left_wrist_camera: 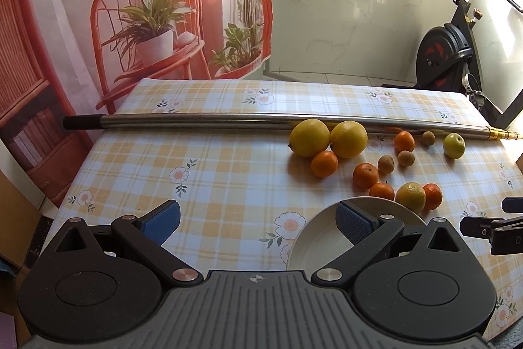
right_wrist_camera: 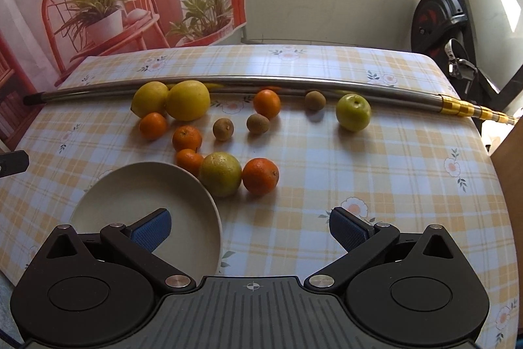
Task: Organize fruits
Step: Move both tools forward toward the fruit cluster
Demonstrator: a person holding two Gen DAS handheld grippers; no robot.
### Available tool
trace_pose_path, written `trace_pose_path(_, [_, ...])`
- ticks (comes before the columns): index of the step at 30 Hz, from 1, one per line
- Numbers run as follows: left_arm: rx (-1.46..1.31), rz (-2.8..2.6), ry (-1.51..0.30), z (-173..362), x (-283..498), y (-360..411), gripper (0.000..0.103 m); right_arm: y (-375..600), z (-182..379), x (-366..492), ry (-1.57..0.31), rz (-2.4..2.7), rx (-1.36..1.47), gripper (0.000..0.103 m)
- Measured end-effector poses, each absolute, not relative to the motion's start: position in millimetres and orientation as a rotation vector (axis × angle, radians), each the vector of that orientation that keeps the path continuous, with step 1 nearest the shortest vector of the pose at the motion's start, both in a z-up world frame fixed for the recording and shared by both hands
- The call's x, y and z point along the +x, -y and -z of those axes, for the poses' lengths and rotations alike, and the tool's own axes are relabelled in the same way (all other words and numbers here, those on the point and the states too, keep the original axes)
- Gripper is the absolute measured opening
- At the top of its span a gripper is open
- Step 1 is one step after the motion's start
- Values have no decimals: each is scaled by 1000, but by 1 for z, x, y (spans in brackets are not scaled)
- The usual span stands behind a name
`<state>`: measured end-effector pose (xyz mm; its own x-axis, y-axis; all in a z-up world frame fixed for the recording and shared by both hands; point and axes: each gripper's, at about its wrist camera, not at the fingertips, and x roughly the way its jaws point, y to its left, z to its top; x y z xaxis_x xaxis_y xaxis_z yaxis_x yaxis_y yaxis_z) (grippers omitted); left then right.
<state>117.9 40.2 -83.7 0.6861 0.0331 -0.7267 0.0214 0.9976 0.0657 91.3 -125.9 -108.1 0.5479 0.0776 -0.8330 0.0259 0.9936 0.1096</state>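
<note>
13 fruits lie loose on the surface, none yet in the empty plate at its near edge.

Item 1: 2 lemons, touching each other against the steel pole. We judge them firm, fairly heavy and waxy; grip across the short middle, not the tapered ends.

Item 2: 5 mandarins, 1 just beside the plate. Likely light, with soft, loose skin; a gentle squeeze across the equator should do, since hard pressure may bruise.

Item 3: 1 yellow-green citrus, touching the plate rim. Round and smooth; we expect it to roll if nudged.

Item 4: 1 green apple-like fruit, well apart to the right. Probably hard and slick; take it at its widest girth.

Item 5: 3 small brown fruits, kind uncertain. Small, light and prone to skitter; centre them between the pads.

Item 6: left tool and right tool, both spread wide, holding nothing, poised over the near edge.
</note>
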Motion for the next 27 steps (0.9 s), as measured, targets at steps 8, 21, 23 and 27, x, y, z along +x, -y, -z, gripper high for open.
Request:
trace_pose_path(8, [73, 24, -848, 96, 135, -36, 101, 130, 123, 106, -1016, -58, 122, 103])
trace_pose_path(21, [57, 66, -887, 112, 158, -32, 98, 149, 133, 119, -1028, -44, 130, 102])
trace_pose_path(23, [50, 78, -890, 113, 162, -30, 97, 153, 133, 121, -1028, -36, 137, 102])
trace_pose_path(27, [57, 83, -889, 116, 170, -27, 95, 159, 133, 126, -1027, -23, 125, 102])
